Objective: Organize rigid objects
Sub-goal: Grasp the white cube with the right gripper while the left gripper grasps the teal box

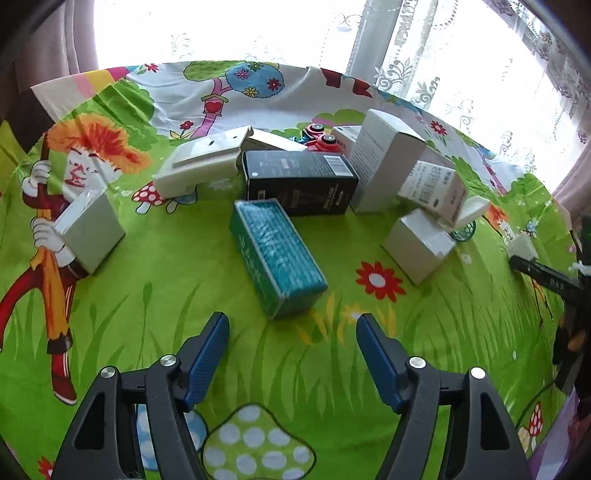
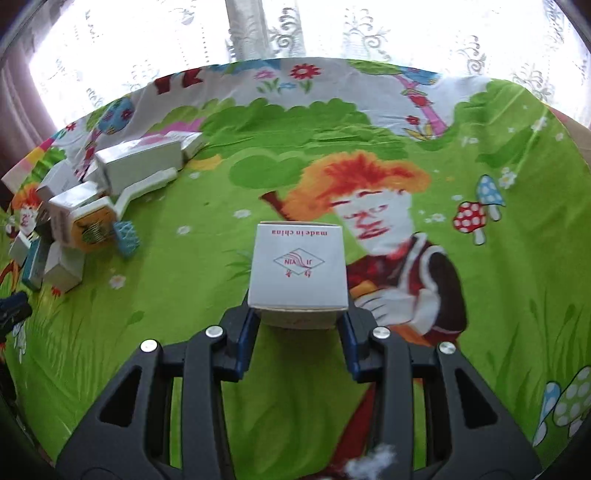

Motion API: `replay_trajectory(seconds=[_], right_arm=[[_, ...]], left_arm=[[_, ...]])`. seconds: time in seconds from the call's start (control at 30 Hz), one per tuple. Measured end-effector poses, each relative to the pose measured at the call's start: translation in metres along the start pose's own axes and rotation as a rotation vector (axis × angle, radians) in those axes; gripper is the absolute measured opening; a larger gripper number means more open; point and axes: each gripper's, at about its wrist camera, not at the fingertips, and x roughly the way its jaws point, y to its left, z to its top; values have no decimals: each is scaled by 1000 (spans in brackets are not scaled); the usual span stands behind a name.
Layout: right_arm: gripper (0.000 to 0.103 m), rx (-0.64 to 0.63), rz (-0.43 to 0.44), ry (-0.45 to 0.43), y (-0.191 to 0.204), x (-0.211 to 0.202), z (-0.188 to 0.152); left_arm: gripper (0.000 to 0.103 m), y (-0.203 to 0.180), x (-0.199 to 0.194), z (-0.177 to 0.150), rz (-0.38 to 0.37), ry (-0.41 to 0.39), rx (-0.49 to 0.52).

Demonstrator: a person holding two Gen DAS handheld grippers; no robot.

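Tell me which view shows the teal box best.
The left wrist view. There the teal box lies whole and unblocked on the cloth, just ahead of the open left gripper, its top and long side sharp. The right wrist view catches only a teal sliver at its left edge, half hidden among white boxes.

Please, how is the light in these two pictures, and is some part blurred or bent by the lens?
Left wrist view: the window is blown out to white behind the lace curtain, the teal box is sharp, and the cloth edge bows from the fisheye. Right wrist view: same white glare on top, the cloth print is slightly smeared, and the white box in the right claw stays readable.
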Motion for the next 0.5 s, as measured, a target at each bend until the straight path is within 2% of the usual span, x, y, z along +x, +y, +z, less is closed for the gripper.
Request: replay_trajectory(seconds=[0.2,0.27,0.3,0.37,0.5], right_arm=[[44,-30,93,0,52,-18,-10],[44,-58,111,14,68,-23,-14],[44,-73,121,22,77,-25,-16],[44,-91,123,49,90,-26,-20],[44,-123,136,113,119,-22,-22]], left_arm=[[71,-5,26,29,175,6,-4],[38,-6,23,28,172,-20,29],[34,-8,20,26,192,-11,69],[33,-8,15,22,199,2,110],[33,13,-2,5,153,45,50]])
